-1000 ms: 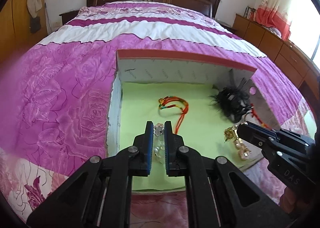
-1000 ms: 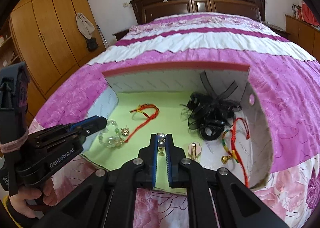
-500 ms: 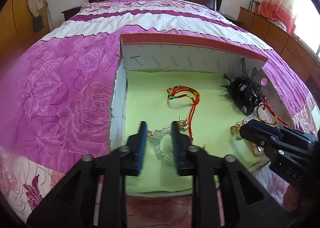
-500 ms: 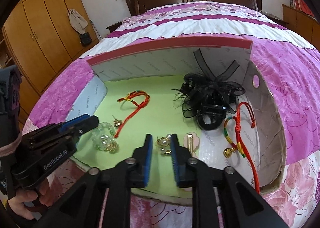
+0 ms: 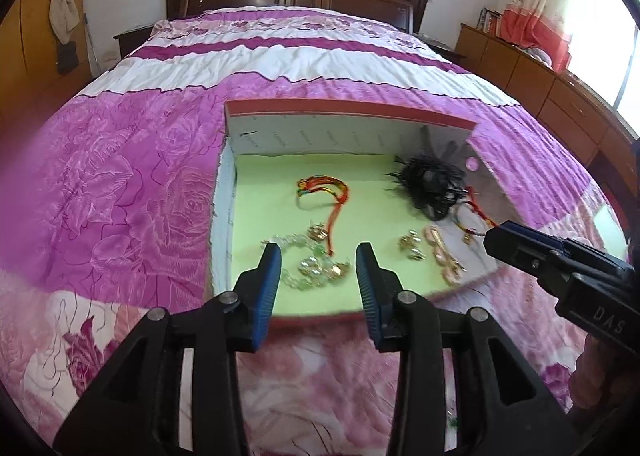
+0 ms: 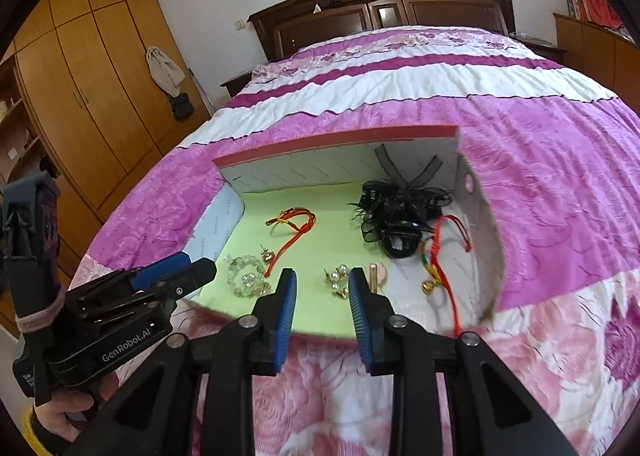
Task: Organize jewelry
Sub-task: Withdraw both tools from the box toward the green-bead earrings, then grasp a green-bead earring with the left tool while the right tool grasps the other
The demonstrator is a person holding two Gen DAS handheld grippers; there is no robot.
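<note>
Your left gripper (image 5: 317, 256) and right gripper (image 6: 322, 283) both slant down over the box (image 5: 344, 109) — jaws just opened, released, gripping nothing.

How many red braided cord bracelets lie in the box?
2: one red cord bracelet on the green liner mid-box, another on the white floor beside the black hair clip. None seems hidden.
</note>
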